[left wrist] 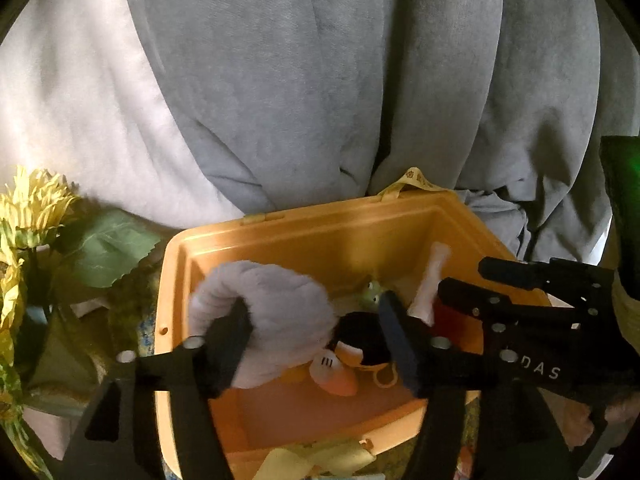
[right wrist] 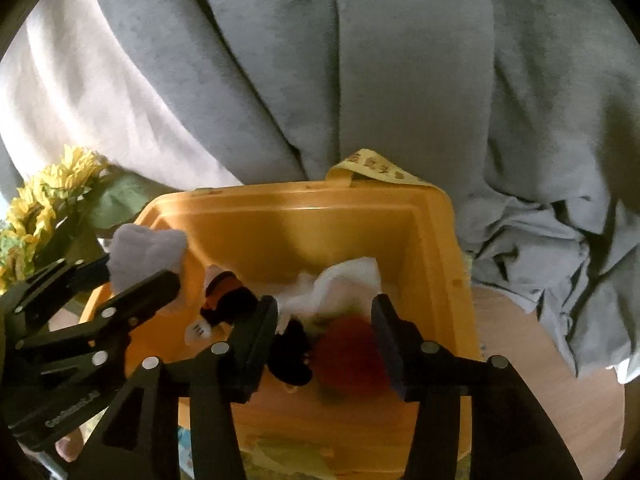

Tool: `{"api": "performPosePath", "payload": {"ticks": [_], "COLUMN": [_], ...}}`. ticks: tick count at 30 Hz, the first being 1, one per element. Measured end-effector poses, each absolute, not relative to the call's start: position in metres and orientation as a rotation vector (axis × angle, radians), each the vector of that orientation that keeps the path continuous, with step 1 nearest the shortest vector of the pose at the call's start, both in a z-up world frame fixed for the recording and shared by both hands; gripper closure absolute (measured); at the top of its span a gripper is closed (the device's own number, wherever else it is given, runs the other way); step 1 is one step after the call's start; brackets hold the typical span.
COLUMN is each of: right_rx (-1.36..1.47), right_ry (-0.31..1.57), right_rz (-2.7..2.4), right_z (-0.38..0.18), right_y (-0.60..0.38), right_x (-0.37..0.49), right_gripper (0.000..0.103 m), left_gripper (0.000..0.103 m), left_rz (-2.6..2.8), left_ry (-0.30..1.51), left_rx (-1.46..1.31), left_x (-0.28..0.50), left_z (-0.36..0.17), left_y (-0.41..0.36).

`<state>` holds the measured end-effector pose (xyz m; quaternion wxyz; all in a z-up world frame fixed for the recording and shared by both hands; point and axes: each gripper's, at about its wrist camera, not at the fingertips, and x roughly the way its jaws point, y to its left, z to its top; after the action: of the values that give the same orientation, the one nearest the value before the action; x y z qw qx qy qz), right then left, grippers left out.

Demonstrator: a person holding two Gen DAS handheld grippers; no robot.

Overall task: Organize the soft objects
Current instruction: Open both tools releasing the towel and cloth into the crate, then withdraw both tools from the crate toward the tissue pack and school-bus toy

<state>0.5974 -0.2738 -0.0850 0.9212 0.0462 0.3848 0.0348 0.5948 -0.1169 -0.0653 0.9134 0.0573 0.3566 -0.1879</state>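
Note:
An orange plastic bin point(left wrist: 280, 236) point(right wrist: 304, 216) sits below both grippers. My left gripper point(left wrist: 316, 344) hangs over it with its jaws wide; a grey plush toy point(left wrist: 276, 312) with a black head and orange beak rests against the left finger, and the right finger stands apart from it. In the right wrist view the grey plush point(right wrist: 144, 256) shows at the bin's left rim. My right gripper point(right wrist: 324, 340) is open over a red soft ball point(right wrist: 352, 356), which lies in the bin beside a black plush piece point(right wrist: 290, 356) and a white cloth point(right wrist: 344, 280).
Yellow artificial flowers point(left wrist: 28, 216) point(right wrist: 44, 204) with green leaves stand left of the bin. A grey curtain point(left wrist: 320, 80) hangs close behind it. A wooden tabletop point(right wrist: 532, 352) shows at the right. A small green frog toy point(left wrist: 372, 290) and a white roll point(left wrist: 430, 288) lie in the bin.

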Motion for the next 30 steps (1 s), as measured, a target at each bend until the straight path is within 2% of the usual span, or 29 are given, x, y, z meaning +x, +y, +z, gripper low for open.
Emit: {"api": "performPosePath", "payload": {"ticks": [2,3,10,26,30], "right_rx": [0.101,0.099,0.056,0.072,0.083], "right_ry": [0.787,0.782,0.709,0.605,0.558], "right_rz": [0.066,0.059,-0.004,-0.054,-0.066], "right_z": [-0.085,-0.083,-0.064,-0.031,-0.023], "right_y": [-0.276,-0.277,-0.278,-0.273,-0.27], "right_x": [0.595,0.593,0.574,0.523,0.501], "right_gripper": [0.05,0.047,0.039,0.038,0.032], "left_gripper": [0.028,0.021,0.014,0.011,0.011], "left_rz": [-0.403,-0.396,-0.391,-0.349,-0.335], "left_ry": [0.753,0.765,0.781,0.617,0.551], "left_rx": [0.117,0.128,0.165,0.155,0.134], "left_x": [0.594,0.594,0.584,0.531,0.506], "left_z": [-0.065,-0.065,-0.06,-0.014,-0.006], "left_y": [-0.116,-0.117,-0.117,-0.101,-0.091]}}
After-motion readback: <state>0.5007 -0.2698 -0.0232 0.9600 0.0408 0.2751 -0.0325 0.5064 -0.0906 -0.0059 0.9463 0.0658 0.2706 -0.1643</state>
